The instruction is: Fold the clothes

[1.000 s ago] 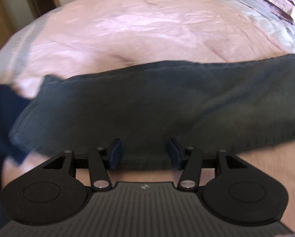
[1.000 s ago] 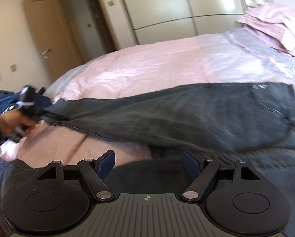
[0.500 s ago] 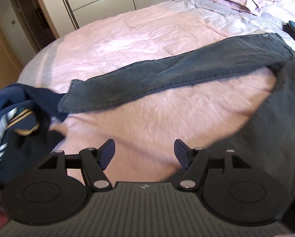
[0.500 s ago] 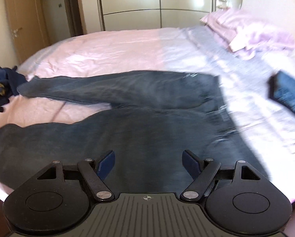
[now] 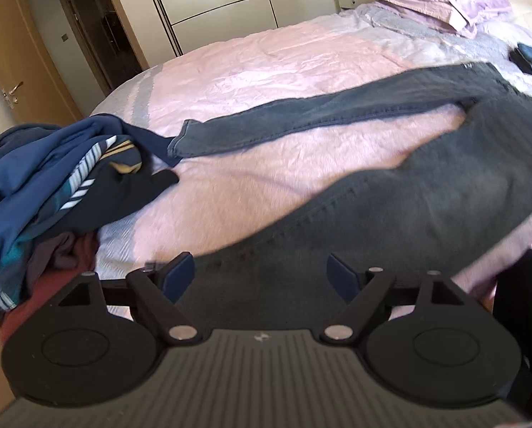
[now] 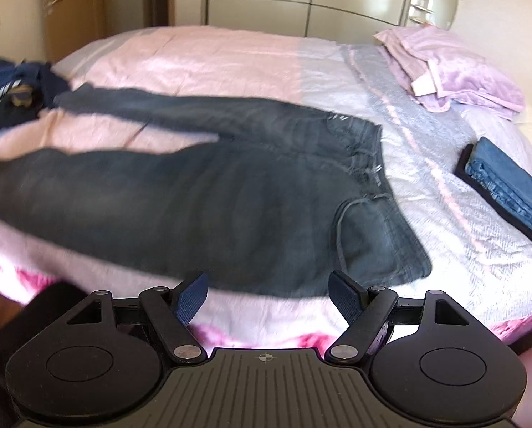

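Dark grey jeans (image 6: 201, 199) lie spread flat across the pink bed, legs pointing left and waistband to the right. In the left wrist view the same jeans (image 5: 426, 192) run from the near leg up to the waist at the right. My left gripper (image 5: 262, 276) hovers over the near leg with its jaws opening and nothing pressed between them. My right gripper (image 6: 267, 294) stands open above the bed's front edge, just short of the jeans' seat, with nothing between its pads.
A heap of blue and dark clothes (image 5: 52, 178) sits at the bed's left end. Folded blue jeans (image 6: 508, 185) lie at the right, pillows (image 6: 455, 71) behind them. Wardrobe doors (image 6: 301, 0) and a wooden door (image 5: 13, 71) stand beyond the bed (image 5: 284, 67).
Both grippers pulled back and rose away from the jeans, so the whole garment shows. The left jaws widened from close over the cloth to wide apart. The right view swung toward the waistband.
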`<action>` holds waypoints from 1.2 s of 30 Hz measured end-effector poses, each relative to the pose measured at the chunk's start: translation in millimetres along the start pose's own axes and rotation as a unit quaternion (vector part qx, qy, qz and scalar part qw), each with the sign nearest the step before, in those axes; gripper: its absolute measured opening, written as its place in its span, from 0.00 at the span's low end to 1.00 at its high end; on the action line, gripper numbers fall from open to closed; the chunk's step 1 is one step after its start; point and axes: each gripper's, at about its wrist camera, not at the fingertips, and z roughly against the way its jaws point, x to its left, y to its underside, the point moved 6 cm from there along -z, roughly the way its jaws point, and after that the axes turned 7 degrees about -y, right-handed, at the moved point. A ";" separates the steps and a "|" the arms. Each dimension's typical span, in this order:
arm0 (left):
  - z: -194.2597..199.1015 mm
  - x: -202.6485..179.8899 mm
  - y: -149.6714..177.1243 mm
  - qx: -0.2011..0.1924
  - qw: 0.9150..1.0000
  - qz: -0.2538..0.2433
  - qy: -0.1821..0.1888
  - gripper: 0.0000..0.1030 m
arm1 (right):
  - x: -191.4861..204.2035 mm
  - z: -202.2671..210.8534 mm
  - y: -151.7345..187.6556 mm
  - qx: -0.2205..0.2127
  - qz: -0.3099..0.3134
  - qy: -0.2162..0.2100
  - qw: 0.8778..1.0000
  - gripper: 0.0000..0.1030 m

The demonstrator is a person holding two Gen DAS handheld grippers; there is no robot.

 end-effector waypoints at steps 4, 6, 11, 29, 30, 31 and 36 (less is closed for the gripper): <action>17.5 3.5 14.3 0.004 1.000 -0.006 -0.011 0.78 | 19.5 -5.1 14.0 0.010 0.019 -0.016 1.000 0.76; 22.3 5.2 18.9 0.007 1.000 -0.006 -0.014 0.78 | 26.2 -6.9 16.6 0.010 0.023 -0.026 0.999 0.76; 25.7 7.5 24.5 0.011 1.000 -0.002 -0.019 0.78 | 31.3 -8.7 15.8 0.006 0.026 -0.034 0.999 0.76; 13.3 11.6 52.9 0.030 0.999 -0.004 -0.014 0.79 | 48.9 -20.7 1.1 -0.005 0.039 -0.046 0.998 0.76; 12.8 10.6 55.3 0.026 0.999 -0.017 -0.019 0.79 | 47.2 -20.8 -0.1 -0.010 0.037 -0.044 0.998 0.76; 12.5 8.6 58.9 0.016 0.999 -0.039 -0.025 0.79 | 45.1 -20.7 -1.4 -0.016 0.034 -0.042 0.998 0.76; 3.7 -9.4 85.8 -0.029 0.976 -0.199 -0.079 0.78 | 37.7 -24.4 -5.0 -0.070 0.067 -0.016 0.995 0.76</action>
